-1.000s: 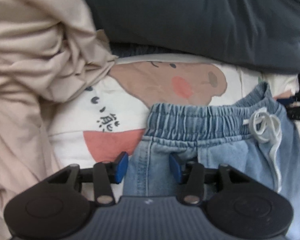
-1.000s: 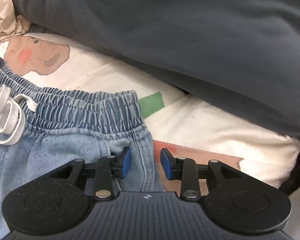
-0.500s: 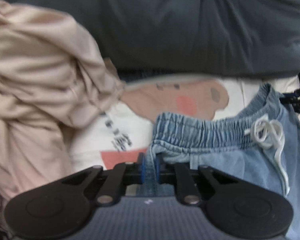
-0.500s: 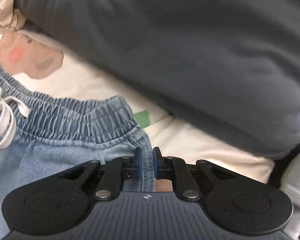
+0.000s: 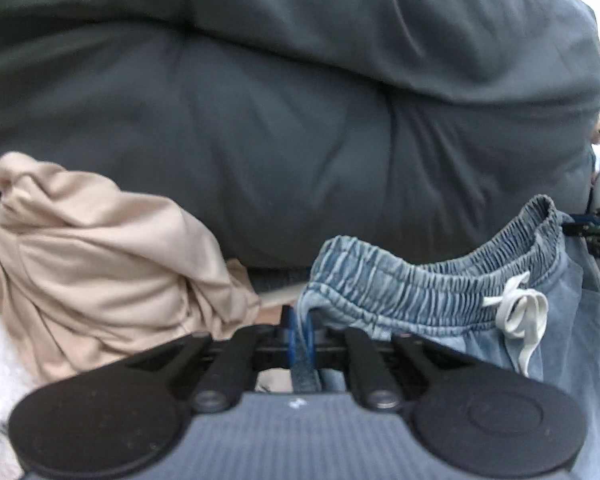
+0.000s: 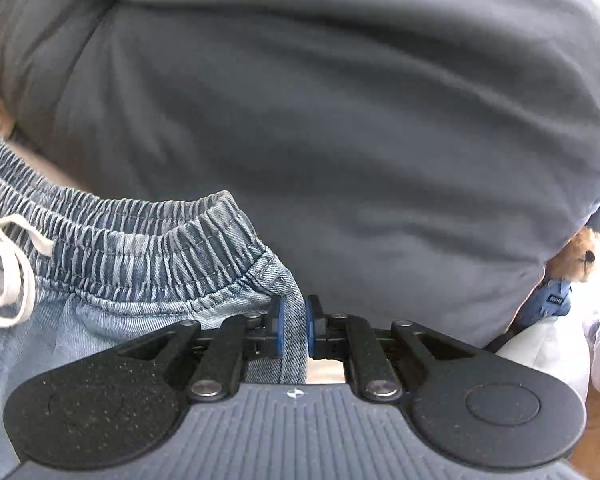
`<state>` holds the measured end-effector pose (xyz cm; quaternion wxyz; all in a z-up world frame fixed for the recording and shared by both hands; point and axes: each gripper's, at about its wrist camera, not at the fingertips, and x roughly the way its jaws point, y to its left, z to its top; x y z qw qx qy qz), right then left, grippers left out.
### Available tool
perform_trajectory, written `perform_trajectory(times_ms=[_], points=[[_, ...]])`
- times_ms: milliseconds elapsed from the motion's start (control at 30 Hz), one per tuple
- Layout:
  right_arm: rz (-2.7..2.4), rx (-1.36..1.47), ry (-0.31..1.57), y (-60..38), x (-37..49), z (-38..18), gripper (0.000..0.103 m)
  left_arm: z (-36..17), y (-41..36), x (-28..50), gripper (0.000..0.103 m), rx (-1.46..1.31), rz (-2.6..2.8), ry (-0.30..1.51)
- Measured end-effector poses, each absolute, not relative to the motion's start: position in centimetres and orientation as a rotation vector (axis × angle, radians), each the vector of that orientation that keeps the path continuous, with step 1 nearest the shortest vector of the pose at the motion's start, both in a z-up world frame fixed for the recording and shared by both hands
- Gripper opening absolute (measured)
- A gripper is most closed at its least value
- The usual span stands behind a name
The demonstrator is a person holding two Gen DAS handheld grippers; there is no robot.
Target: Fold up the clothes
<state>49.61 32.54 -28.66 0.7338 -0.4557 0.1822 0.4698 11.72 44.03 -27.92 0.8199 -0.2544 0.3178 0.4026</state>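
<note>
left gripper (image 5: 299,334): blue pads pressed on the side seam of the light blue denim shorts (image 5: 428,288), just below the elastic waistband, having clamped within the last second. right gripper (image 6: 293,332): likewise pinched the opposite side seam of the same shorts (image 6: 140,264). the waistband hung between the two grippers, sagging, with the white drawstring bow (image 5: 520,314) in front. a crumpled beige garment (image 5: 100,256) lay to the left. beyond both stood a large dark grey padded cushion (image 5: 300,120).

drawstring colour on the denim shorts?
Off-white drawstring, tied in a bow on the denim shorts; clearest in the left wrist view.
</note>
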Motion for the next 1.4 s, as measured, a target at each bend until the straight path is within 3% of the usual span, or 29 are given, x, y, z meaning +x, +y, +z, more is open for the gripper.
perform_trajectory(times_ms=[433,600,633,800,900,1033,1400], points=[[0.997,-1.053,0.589,37.0,51.8,-35.6,0.009,-35.0,47.1,14.1,0.006,-0.573,0.851,0.823],[0.993,-1.024,0.668,37.6,53.1,-37.7,0.014,-35.7,46.9,14.9,0.013,-0.546,0.848,0.867],[0.994,-1.005,0.683,37.6,53.5,-37.5,0.015,-35.6,46.8,15.0,0.016,-0.542,0.849,0.875],[1.001,-0.962,0.666,35.3,53.9,-34.0,0.049,-33.6,45.4,14.6,0.037,-0.446,0.899,0.904],[1.023,-0.982,0.593,32.5,52.6,-31.0,0.051,-32.0,44.0,15.1,0.038,-0.407,0.891,0.892],[1.054,-0.958,0.561,27.5,51.4,-28.1,0.053,-29.8,41.9,16.9,0.049,-0.322,0.855,0.865],[0.952,-0.868,0.673,8.5,50.8,-25.9,0.053,-29.9,35.7,25.0,0.049,-0.223,0.671,0.947]])
